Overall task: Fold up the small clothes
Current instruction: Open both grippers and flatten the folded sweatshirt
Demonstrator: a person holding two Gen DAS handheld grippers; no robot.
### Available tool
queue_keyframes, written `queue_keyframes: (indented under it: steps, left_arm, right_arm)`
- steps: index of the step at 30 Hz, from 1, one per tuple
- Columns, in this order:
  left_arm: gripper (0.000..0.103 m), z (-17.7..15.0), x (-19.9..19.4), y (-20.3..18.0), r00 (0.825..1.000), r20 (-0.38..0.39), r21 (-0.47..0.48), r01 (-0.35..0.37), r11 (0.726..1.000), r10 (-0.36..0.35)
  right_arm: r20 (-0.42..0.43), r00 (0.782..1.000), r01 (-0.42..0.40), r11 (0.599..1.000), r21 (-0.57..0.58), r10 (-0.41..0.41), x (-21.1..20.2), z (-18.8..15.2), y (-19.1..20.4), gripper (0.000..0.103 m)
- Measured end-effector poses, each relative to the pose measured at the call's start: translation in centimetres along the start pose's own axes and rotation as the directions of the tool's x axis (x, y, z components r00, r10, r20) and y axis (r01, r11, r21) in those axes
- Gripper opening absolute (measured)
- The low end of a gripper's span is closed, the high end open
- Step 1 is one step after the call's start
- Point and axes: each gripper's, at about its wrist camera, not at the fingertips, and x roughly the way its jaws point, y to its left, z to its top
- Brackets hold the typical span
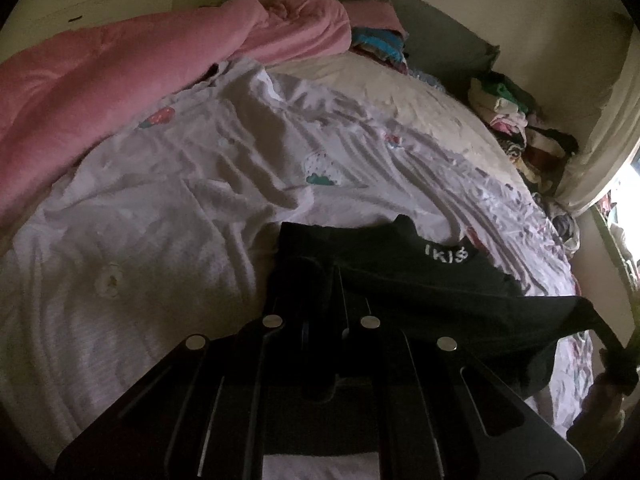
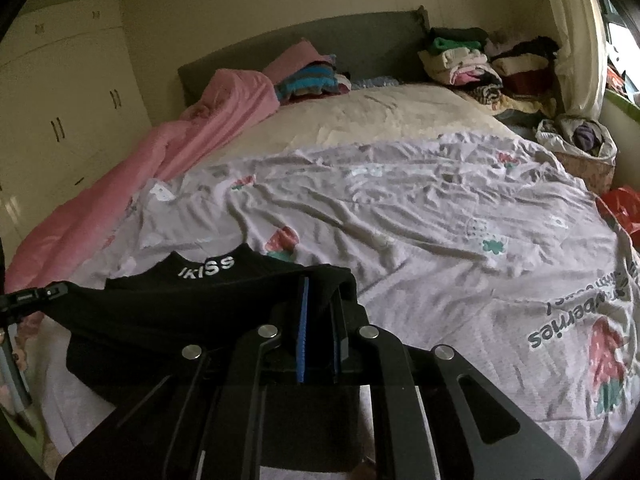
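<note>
Garment: a small black garment (image 2: 192,312) with white letters reading "IKISS" on its band (image 2: 206,267), held stretched out just above the strawberry-print sheet, at the near edge of the bed.
Garment's position: it hangs between the two grippers, one end in each, its band on the side toward the headboard.
Right gripper (image 2: 320,320): its fingers, lined with blue pads (image 2: 301,336), are pinched together on the garment's right end, black cloth bunched between them.
Left gripper (image 1: 316,300): its dark fingers are drawn close on the garment's left end; cloth drapes over the tips and the shadow hides the exact contact.
Seen from each other: the right wrist view shows the left gripper at the garment's far left corner; the left wrist view shows the right gripper at its far right corner, the cloth pulled taut there.
Sheet (image 2: 400,220): pale lilac, wrinkled, printed with strawberries and the word "strawberries", lying under the garment and covering the near half of the bed.
Cream cover (image 2: 360,120): beyond the sheet, toward the headboard.
Pink blanket (image 1: 100,92): rumpled along the bed's left side, left of the garment.
Headboard (image 2: 340,44): grey, at the far end of the bed.
Folded clothes (image 2: 464,56): mixed-colour stacks against the headboard's right end; a striped pile (image 2: 308,80) sits beside the pink blanket.
Wardrobe (image 2: 60,80): cream doors left of the bed.
</note>
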Motion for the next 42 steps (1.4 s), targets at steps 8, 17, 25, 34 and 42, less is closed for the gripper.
queue_keyframes:
  steps: [8,17,25,34,42]
  left_arm:
    - [0.005,-0.3,1.4,-0.5,0.999,-0.002,0.041,-0.038,0.998,0.038]
    - [0.014,-0.3,1.5,-1.1,1.000,0.006,0.067,-0.028,0.997,0.028]
    - [0.054,-0.3,-1.1,-1.4,0.995,0.095,0.064,-0.023,0.998,0.017]
    - [0.061,-2.4,-4.1,-3.5,0.991,0.132,0.148,0.008,0.989,-0.028]
    - [0.012,-6.0,-1.4,-3.1,1.000,0.003,0.187,0.006,0.982,-0.007]
  right_arm:
    - [-0.026,0.999,0.026,1.000,0.007,-0.025,1.8,-0.5,-0.2,0.008]
    - [-0.018,0.996,0.086,0.996,-0.007,-0.087,2.5,-0.8,-0.2,0.031]
    - [0.030,0.995,0.095,0.993,-0.065,-0.093,0.4,-1.3,0.8,0.049]
    - [0.008,1.000,0.010,0.989,-0.149,-0.009,-1.4,-2.9,3.5,0.048]
    - [-0.080,0.996,-0.060,0.974,-0.221,0.044,-0.6,-5.3,6.1,0.021]
